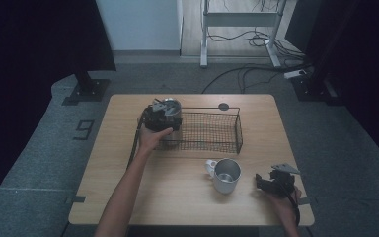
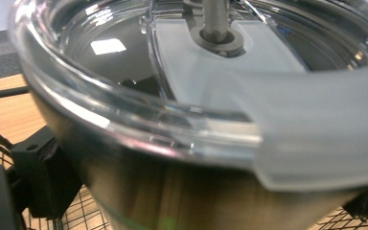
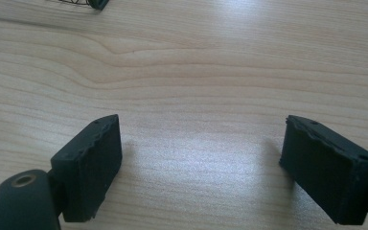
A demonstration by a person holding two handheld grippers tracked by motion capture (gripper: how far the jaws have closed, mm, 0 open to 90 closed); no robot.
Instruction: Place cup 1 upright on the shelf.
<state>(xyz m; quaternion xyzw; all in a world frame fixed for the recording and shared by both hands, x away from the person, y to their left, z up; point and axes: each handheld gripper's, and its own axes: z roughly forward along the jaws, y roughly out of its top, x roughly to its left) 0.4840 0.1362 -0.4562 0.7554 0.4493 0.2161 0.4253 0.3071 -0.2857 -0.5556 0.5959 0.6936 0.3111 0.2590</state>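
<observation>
My left gripper [image 1: 162, 117] is shut on a steel tumbler [image 1: 170, 105] with a clear lid, at the left end of the black wire basket [image 1: 239, 129]. In the left gripper view the tumbler [image 2: 139, 187] and its clear lid [image 2: 124, 115] loom very close, with a black pad [image 2: 36, 177] against the left side of the tumbler's wall. A white mug [image 1: 225, 175] with a shiny inside stands upright in front of the basket. My right gripper [image 1: 265, 182] rests near the table's front right corner, open, right of the mug. Its jaws [image 3: 201, 163] have bare wood between them.
The wooden table [image 1: 128, 187] has a small dark round disc [image 1: 223, 106] at its far edge behind the basket. Black stands, a desk frame and cables are on the floor beyond the table.
</observation>
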